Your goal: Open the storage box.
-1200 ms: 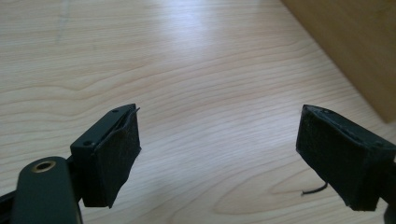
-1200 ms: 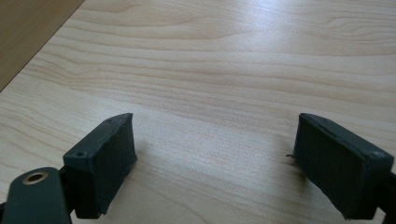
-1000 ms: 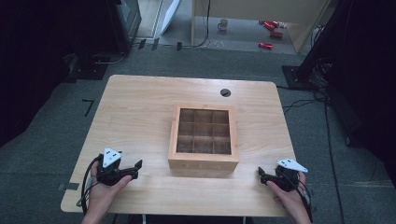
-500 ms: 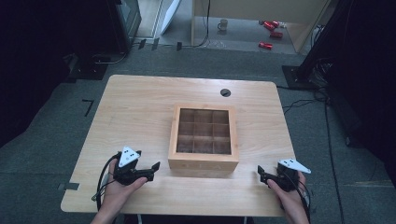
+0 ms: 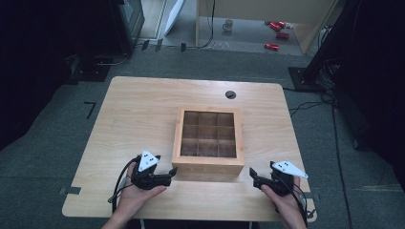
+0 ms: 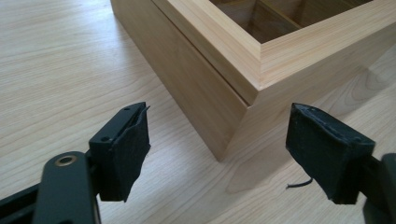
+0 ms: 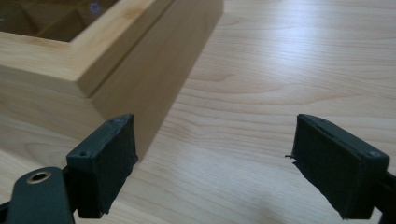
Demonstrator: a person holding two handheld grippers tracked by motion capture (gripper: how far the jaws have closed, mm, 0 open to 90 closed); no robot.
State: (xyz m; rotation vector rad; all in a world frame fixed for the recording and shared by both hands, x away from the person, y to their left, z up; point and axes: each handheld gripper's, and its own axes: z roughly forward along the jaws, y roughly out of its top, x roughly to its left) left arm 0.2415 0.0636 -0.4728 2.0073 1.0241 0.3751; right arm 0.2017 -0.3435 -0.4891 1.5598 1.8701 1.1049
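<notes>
We see the box [image 5: 208, 142] on the surface [image 5: 143, 109], right of its middle and toward the near edge. The left gripper [image 5: 170, 172] sits just beside the box's near left corner, the right gripper [image 5: 253, 177] near its near right corner.

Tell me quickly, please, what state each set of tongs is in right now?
Left tongs: open, holding nothing, jaws just been closing, at the wooden box's corner.
Right tongs: open, holding nothing.
</notes>
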